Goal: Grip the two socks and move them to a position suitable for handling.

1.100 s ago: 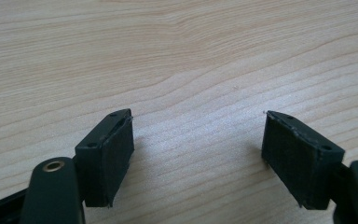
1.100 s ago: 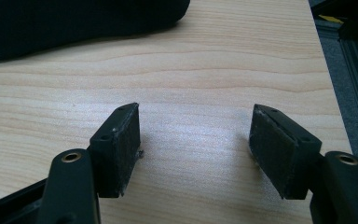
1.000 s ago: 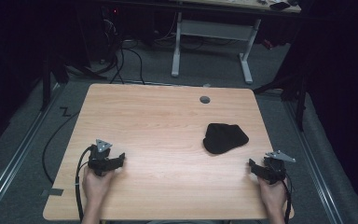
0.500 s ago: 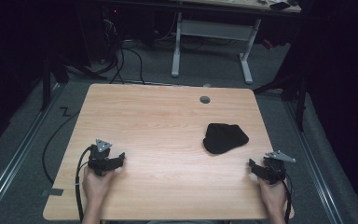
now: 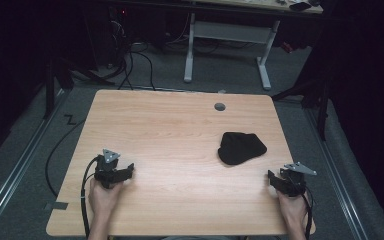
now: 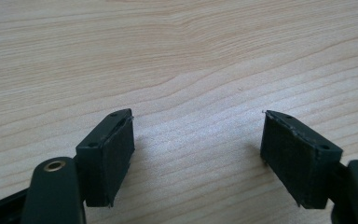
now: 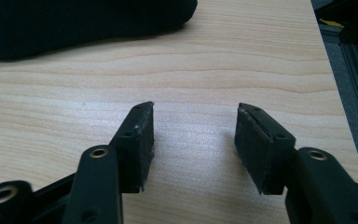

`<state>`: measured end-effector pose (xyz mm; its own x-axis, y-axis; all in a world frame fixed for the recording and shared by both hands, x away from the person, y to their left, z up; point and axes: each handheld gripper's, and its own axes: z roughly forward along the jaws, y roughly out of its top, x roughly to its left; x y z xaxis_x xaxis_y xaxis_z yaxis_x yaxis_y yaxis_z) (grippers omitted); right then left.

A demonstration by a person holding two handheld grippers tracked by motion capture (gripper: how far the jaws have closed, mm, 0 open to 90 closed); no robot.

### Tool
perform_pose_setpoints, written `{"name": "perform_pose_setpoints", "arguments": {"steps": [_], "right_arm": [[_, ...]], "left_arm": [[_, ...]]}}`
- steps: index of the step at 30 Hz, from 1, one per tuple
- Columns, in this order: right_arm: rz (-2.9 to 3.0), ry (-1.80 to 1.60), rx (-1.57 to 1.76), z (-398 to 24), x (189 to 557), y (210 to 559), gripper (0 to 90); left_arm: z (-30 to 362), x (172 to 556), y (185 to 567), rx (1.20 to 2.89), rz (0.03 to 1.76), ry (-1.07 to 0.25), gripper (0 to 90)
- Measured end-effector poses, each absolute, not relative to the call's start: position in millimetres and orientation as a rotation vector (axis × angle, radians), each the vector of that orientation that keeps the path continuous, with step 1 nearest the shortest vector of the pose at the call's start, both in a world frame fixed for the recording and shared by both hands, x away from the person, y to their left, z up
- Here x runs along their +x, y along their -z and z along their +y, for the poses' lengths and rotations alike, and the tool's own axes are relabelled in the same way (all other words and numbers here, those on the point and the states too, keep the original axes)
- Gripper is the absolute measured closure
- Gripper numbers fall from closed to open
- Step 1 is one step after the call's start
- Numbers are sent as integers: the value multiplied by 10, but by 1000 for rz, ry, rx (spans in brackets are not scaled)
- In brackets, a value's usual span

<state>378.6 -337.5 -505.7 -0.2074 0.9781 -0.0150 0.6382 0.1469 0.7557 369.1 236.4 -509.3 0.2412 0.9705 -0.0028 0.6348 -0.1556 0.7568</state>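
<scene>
A black crumpled cloth (image 5: 241,147) lies on the right half of the wooden table (image 5: 170,130). My right gripper (image 5: 271,178) rests near the front right corner, just short of the cloth. In the right gripper view the cloth (image 7: 74,23) lies beyond the right gripper (image 7: 193,135), whose jaws have just been closing a little; they stand apart with only bare wood between them. My left gripper (image 5: 129,170) sits at the front left, far from the cloth. The left gripper (image 6: 196,140) is open wide over bare wood.
A round grey cable hole (image 5: 220,106) sits near the table's far edge. The table's right edge (image 7: 326,56) runs close beside my right gripper. A white-legged desk (image 5: 225,35) and floor cables (image 5: 130,60) lie beyond the table.
</scene>
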Motion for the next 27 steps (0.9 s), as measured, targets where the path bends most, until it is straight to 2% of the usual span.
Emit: {"name": "perform_pose_setpoints", "arguments": {"steps": [18,27], "right_arm": [[1922,-958,1517,-3305,3889,4919,506],[1959,-964,1481,-3162,4151,4802,491]], "left_arm": [[2358,3692,5093,1870,1474,-673,260],[2359,3693,5092,1868,1476,-673,262]]}}
